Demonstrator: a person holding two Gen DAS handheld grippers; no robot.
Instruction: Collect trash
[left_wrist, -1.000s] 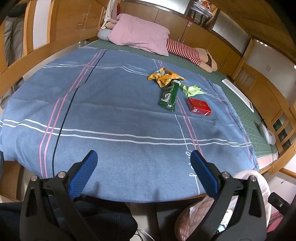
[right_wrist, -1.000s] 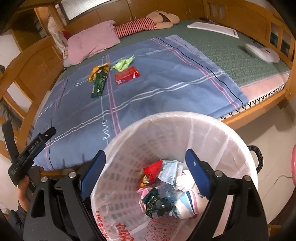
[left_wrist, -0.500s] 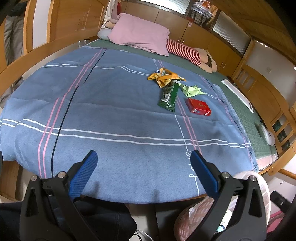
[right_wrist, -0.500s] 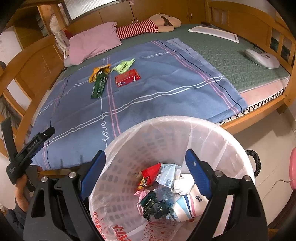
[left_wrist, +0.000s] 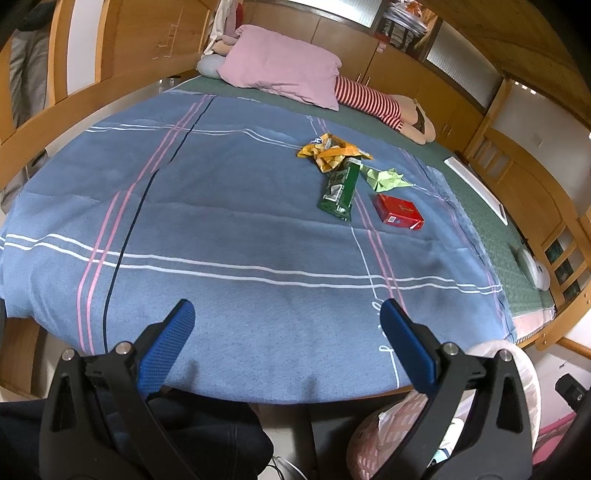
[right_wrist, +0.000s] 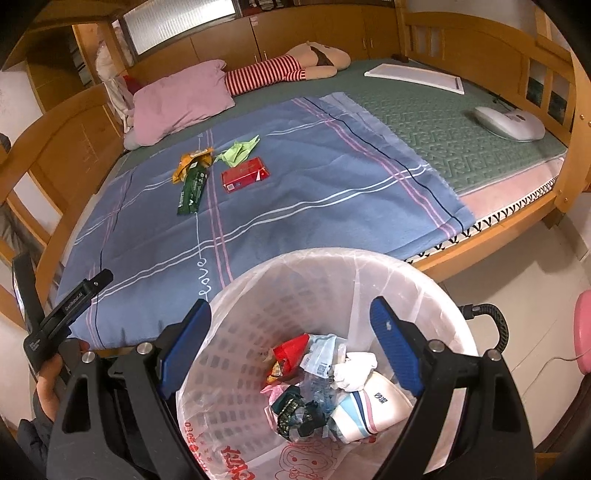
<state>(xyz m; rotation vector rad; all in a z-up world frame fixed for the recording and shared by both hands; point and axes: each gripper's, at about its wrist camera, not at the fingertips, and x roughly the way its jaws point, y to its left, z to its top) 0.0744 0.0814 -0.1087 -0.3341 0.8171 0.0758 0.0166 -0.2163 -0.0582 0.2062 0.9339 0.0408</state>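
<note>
Your right gripper hangs over the trash bin, and only its camera looks down inside. There you see a red wrapper, a white tissue and a paper cup at the bottom of the bag. Its blue fingers are wide apart and hold nothing. That view also shows your left hand low at the side, gripping its tool.

Your left gripper points across the bed. Its fingers are wide apart too, and empty. This view shows just the edge of the bin, low and to the right.

The trash still on the blue blanket sits in one bunch: an orange wrapper, a green packet touching it, crumpled green paper and a red box just beside.

The bed has a wooden frame. A pink pillow and a striped soft toy lie at the far end on a green mat.
</note>
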